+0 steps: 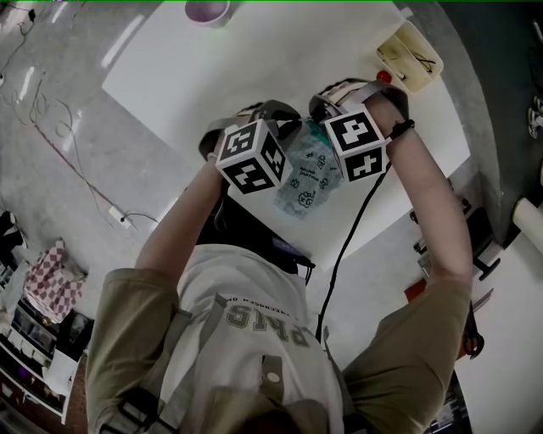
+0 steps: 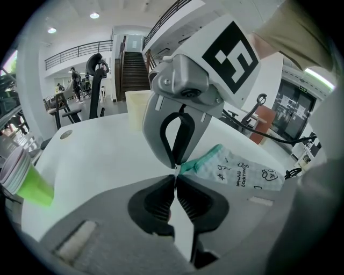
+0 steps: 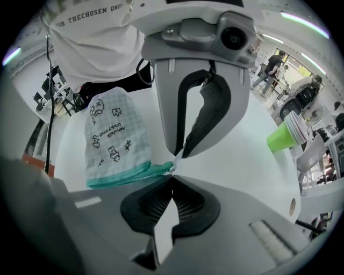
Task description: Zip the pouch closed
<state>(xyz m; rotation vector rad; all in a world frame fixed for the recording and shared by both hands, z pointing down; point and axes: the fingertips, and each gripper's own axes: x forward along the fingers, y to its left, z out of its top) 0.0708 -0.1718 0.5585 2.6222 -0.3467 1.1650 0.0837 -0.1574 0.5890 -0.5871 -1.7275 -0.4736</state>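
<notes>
pouch: top edge hidden in head view, under left gripper and right gripper
jaw tips: pinched bit too small to tell
bowl: cut off at top edge
green cup: cut off at left edge

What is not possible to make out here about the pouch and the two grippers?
1. Gripper views: the left gripper and right gripper are shut tip to tip on the zip end of the pouch; which holds the pull is too small to tell.
2. Head view: that zip end is hidden under both grippers.
3. Zip fully closed or not: the teeth are too small in every view.
</notes>
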